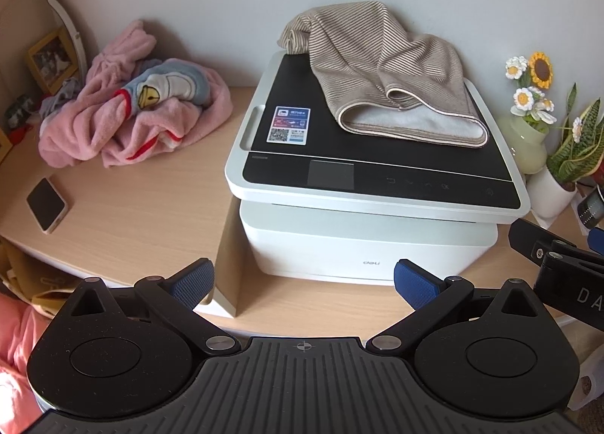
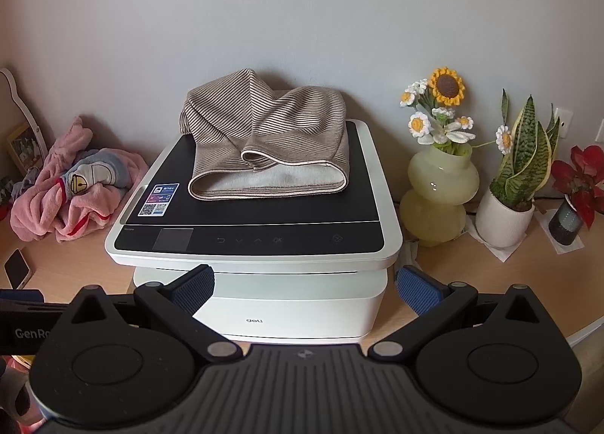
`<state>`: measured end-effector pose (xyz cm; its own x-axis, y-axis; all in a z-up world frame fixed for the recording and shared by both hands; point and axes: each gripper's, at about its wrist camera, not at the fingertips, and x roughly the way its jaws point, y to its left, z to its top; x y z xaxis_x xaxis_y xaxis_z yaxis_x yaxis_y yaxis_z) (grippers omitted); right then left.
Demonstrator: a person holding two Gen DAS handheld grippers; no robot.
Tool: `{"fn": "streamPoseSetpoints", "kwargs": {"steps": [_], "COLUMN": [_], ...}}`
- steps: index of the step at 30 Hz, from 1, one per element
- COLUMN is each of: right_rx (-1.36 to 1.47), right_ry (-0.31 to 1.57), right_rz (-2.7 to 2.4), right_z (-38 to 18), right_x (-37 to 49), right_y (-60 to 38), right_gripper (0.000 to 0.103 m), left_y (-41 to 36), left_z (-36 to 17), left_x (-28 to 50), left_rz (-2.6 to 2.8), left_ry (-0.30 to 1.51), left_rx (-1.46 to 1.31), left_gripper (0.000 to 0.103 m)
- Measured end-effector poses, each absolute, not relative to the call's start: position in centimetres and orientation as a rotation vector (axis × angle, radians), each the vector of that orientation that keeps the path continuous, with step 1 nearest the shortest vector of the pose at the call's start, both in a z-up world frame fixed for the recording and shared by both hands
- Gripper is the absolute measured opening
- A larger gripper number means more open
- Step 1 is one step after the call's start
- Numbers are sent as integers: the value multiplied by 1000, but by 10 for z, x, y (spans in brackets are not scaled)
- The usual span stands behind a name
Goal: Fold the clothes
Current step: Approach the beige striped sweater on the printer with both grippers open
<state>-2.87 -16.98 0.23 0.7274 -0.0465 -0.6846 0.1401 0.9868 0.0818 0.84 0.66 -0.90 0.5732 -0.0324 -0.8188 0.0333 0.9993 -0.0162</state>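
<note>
A beige striped garment (image 1: 381, 71) lies loosely bunched on top of a white printer (image 1: 362, 237); it also shows in the right wrist view (image 2: 271, 147) on the printer (image 2: 264, 294). A crumpled pink fleece garment (image 1: 128, 105) with a blue cartoon patch lies on the desk at the left, also in the right wrist view (image 2: 71, 185). My left gripper (image 1: 304, 283) is open and empty in front of the printer. My right gripper (image 2: 305, 290) is open and empty, also in front of the printer. Part of the right gripper shows at the left wrist view's right edge.
A phone (image 1: 47, 203) lies on the wooden desk (image 1: 143, 215) at the left. A yellow-green vase with crochet flowers (image 2: 439, 192), a potted snake plant (image 2: 509, 200) and a red plant (image 2: 577, 185) stand right of the printer. A picture frame (image 1: 49, 56) leans at the far left.
</note>
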Motion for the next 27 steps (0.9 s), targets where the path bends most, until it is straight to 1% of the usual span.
{"fn": "streamPoseSetpoints", "kwargs": {"steps": [13,17,21,23,27], "right_rx": [118,123,131,124,111], "right_ry": [745,750,777,789,801], "right_rz": [-97,-100,-103,-109,-136], "right_z": [0,-3,-9,-11,-11], "right_x": [-21,-20,-17,-13,-1], "right_y": [-169,-171,-176,-179,-188], "right_gripper": [103,103,103,103,103], "left_y": [6,5,11,15,18], "left_z": [-9,2,33,58,126], "left_x": [15,19,23,29,24], "left_rz": [-12,6,5,-38,-131], "left_ry": [975,974,955,965,933], "left_rx": [8,-9,-74,-168,-332], "left_gripper": [103,103,103,103,103]}}
